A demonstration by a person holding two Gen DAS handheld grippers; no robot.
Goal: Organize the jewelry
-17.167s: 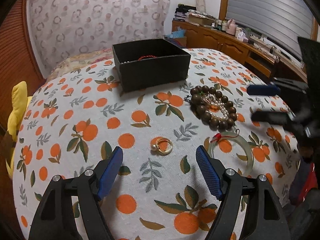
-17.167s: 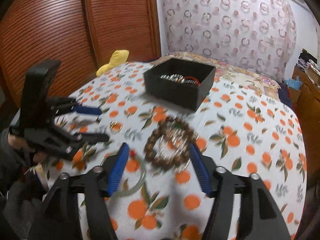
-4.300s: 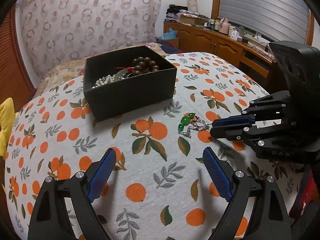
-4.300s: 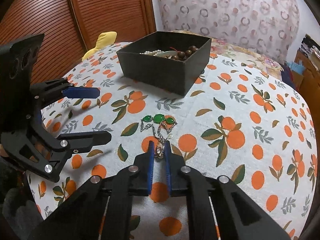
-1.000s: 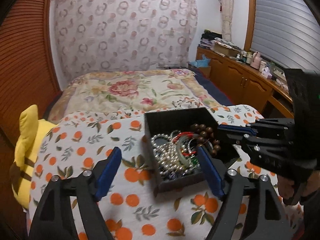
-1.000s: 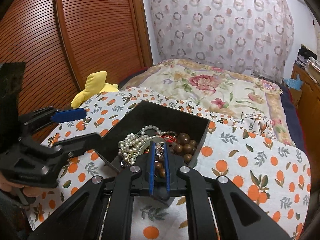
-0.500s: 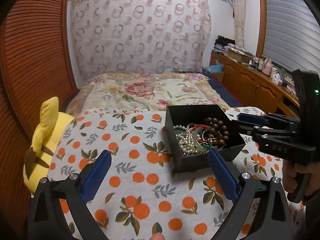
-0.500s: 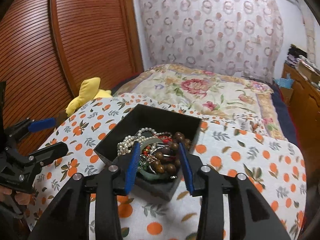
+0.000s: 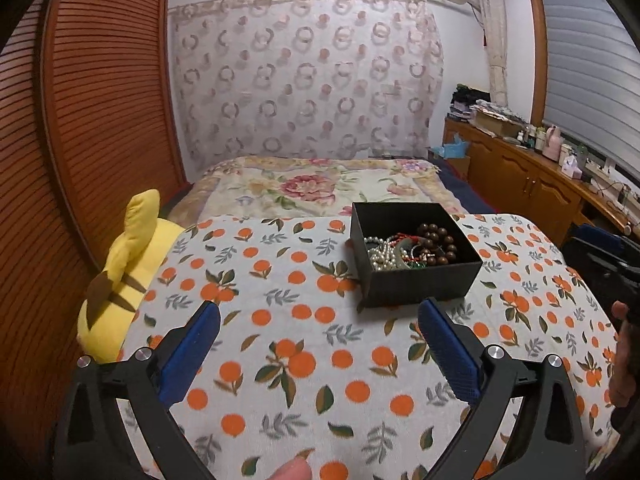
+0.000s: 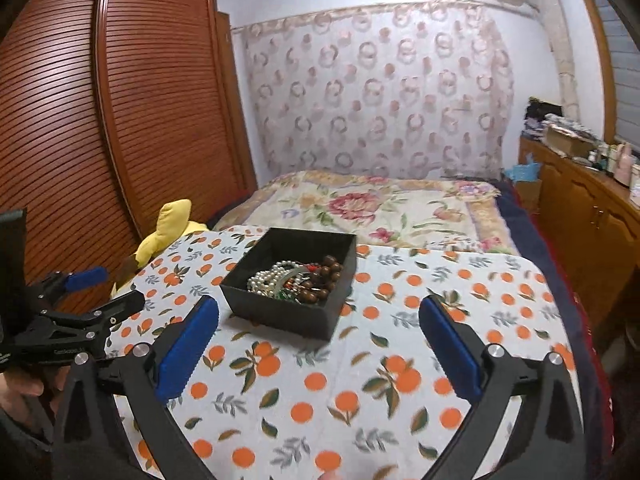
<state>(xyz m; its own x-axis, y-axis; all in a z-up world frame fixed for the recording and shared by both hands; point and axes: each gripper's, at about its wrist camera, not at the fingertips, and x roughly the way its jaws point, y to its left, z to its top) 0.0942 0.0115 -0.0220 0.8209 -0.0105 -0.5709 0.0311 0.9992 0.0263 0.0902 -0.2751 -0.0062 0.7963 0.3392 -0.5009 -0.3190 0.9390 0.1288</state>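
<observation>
Your L gripper (image 9: 318, 344): jaws spread wide, nothing between them, held above the tablecloth (image 9: 280, 380) w/o touching. R gripper (image 10: 318, 342): same, wide apart, empty. Black box (image 9: 416, 278) sits far-right of centre on the cloth, apart from both. Inside it, heaped jewelry: pearl strand (image 9: 378, 254), brown wooden beads (image 9: 438, 242), red and green bits tangled between.
</observation>
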